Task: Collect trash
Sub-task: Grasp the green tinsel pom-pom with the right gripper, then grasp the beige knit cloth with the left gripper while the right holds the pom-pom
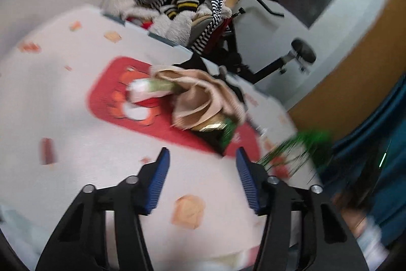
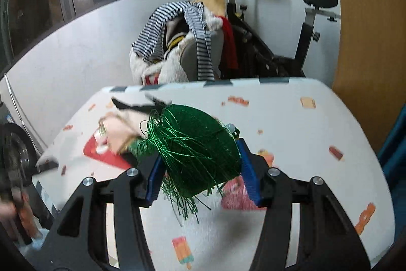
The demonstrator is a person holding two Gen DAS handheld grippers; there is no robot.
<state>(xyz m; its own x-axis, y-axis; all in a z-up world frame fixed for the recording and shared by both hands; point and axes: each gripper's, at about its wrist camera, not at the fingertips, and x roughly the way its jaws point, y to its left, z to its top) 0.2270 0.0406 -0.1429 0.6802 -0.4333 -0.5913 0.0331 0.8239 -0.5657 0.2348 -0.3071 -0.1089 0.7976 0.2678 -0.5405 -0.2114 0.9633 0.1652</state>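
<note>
The green tinsel bundle (image 2: 198,151) sits between the blue pads of the right gripper (image 2: 200,169), which pinches it from both sides; loose strands hang below the pads toward the near edge of the white patterned tablecloth (image 2: 291,123). In the left wrist view the same bundle (image 1: 299,149) shows as a green blur just right of that claw, over the table's right side. The left gripper (image 1: 201,177) has its jaws spread wide with nothing between them, poised above the cloth. Just beyond its fingertips a red placemat (image 1: 111,93) lies on the table, carrying more litter: a crumpled beige paper napkin (image 1: 203,98), a green and white wrapper (image 1: 152,88) to its left, and a dark green snack packet (image 1: 218,131) nearer the claw. Behind the table stand a chair heaped with striped clothes (image 2: 177,42) and an exercise bike (image 2: 304,37).
</note>
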